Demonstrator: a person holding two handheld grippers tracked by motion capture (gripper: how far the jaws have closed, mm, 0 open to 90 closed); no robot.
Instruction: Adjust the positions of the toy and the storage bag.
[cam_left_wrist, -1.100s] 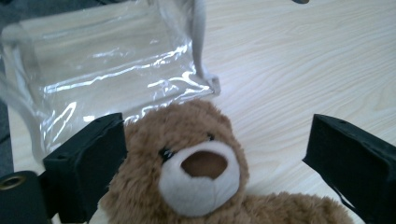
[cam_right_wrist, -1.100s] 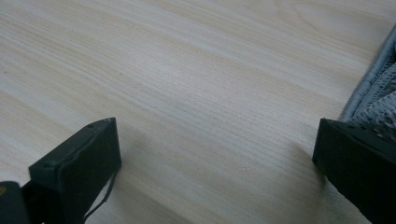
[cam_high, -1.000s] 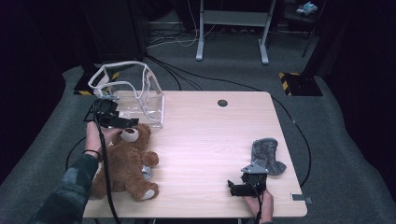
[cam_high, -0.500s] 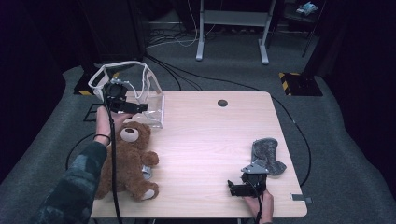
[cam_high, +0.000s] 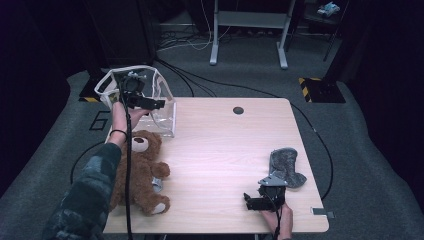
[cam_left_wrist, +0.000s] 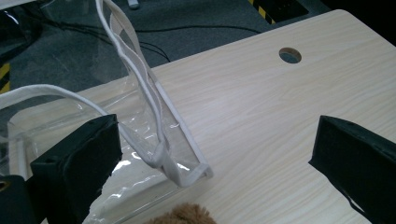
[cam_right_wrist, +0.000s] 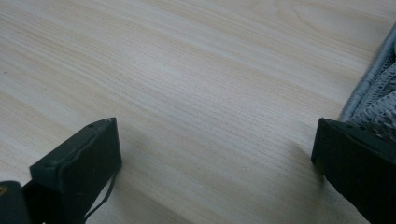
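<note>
A clear plastic bag (cam_high: 162, 112) with white trim and handles stands at the table's back left corner; its corner and strap (cam_left_wrist: 154, 135) rise close before the left gripper's camera. My left gripper (cam_high: 150, 104) hovers open just above the bag, jaws wide apart with nothing between them (cam_left_wrist: 212, 154). A brown teddy bear (cam_high: 142, 172) lies on the table's left side, below that hand. My right gripper (cam_high: 252, 202) rests open near the front right edge, beside a grey knitted piece (cam_high: 285, 167) whose edge (cam_right_wrist: 373, 98) lies by its right jaw.
The light wooden table (cam_high: 225, 150) has a round cable hole (cam_high: 238, 110) at its back middle. Cables trail over the grey carpet behind, near a white desk frame (cam_high: 247, 30). Black-and-yellow floor markers (cam_high: 320, 87) lie past the table's back right.
My left gripper has risen and moved back from beside the teddy bear's head to above the clear bag. The right gripper has stayed put.
</note>
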